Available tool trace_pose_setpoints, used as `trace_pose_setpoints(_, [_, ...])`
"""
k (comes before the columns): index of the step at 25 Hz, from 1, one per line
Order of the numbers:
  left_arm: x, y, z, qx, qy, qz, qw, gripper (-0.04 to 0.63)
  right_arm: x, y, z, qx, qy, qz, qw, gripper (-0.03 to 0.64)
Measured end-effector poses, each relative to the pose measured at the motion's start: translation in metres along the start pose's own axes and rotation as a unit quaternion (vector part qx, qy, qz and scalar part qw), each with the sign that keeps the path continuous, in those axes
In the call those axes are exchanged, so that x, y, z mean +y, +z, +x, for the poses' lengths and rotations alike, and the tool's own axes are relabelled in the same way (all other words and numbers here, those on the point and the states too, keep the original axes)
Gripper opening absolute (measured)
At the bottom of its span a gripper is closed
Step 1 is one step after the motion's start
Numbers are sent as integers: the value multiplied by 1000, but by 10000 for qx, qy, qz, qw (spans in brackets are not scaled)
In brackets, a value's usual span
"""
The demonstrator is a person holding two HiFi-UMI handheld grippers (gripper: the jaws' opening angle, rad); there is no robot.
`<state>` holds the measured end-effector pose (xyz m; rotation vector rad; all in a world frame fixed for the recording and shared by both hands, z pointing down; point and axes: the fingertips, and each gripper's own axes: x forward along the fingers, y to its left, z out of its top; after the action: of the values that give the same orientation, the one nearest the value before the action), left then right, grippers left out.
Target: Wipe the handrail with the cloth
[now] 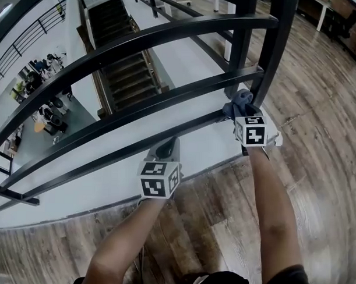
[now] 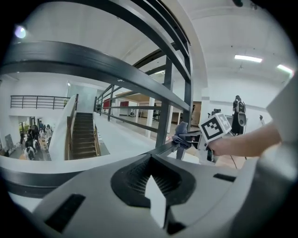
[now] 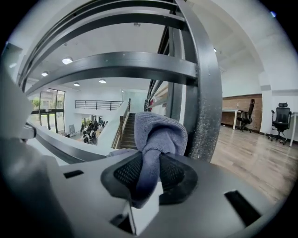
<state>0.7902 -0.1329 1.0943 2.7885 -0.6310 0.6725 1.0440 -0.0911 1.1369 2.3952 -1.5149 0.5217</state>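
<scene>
Grey cloth [image 3: 160, 132] pinched tight in closed right gripper [image 1: 242, 111], against lowest handrail bar [image 1: 101, 160] beside upright post [image 1: 273, 60]; left gripper [image 1: 165, 149] closed, empty, near same bar; best drawn steadily along bar, pressure even.

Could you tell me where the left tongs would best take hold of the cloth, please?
Probably the rounded bunch of cloth bulging beyond the right tongs. Come from the left along the lowest rail: the post stands close on its right, and its tail is pinched in those tongs.
</scene>
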Motion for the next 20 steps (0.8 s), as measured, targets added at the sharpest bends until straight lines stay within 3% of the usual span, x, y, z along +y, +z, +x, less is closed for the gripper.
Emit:
trace_pose_setpoints(9, [17,-16,-9,97,75,-8,9999,-2,-22,-4,4,70,-181,118,9997,96])
trace_pose_setpoints(12, [36,-10,-31,-6,178,-24,9998,-2,-8,7,-9,-200,-58,390,9990,97])
trace_pose_setpoints(14, [44,26,-58,-105,261,-87,9996,-2,7,45,-39,-335,63,399,9986,97])
trace_pose_setpoints(18, [46,158,-147,-159,311,-176,9992,-2,54,194,-138,-372,311,272,9985,97])
trace_pose_setpoints(20, [54,143,-171,-171,307,-27,9994,-2,100,191,-170,-453,476,218,9976,97])
